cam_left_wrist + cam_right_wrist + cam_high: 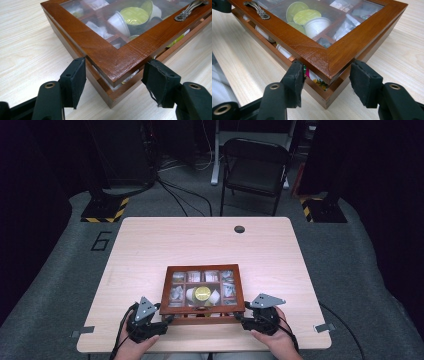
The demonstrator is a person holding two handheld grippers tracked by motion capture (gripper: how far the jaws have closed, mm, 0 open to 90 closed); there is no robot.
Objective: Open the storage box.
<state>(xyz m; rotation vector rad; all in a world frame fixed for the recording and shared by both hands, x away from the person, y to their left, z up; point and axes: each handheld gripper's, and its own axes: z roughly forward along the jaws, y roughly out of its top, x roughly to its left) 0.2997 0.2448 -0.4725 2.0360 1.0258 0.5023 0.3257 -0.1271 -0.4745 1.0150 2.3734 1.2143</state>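
You are at a light wooden table [150,245], holding a gripper in each hand, with a wooden box [203,292] directly in front of you near the table's near edge. The box has a reddish-brown frame, a glass lid [117,20] and a small metal handle [257,9] on its front rail. Through the glass you can make out compartments holding small white cups with yellow-green foil tops and some packets.

Your left gripper [152,322] sits at the box's near left corner. In the left gripper view, that corner pokes in between the two black jaws: one pad [76,80] lies against the box's left side, the other [160,82] lies just at its front edge. Whether they press cannot be told. The lid here stands slightly raised off the base, leaving a thin gap.

Your right gripper [252,319] mirrors this at the near right corner. In the right gripper view, the corner sits between its jaws, with each pad [295,80] close beside or touching the wood; a firm grip cannot be confirmed.
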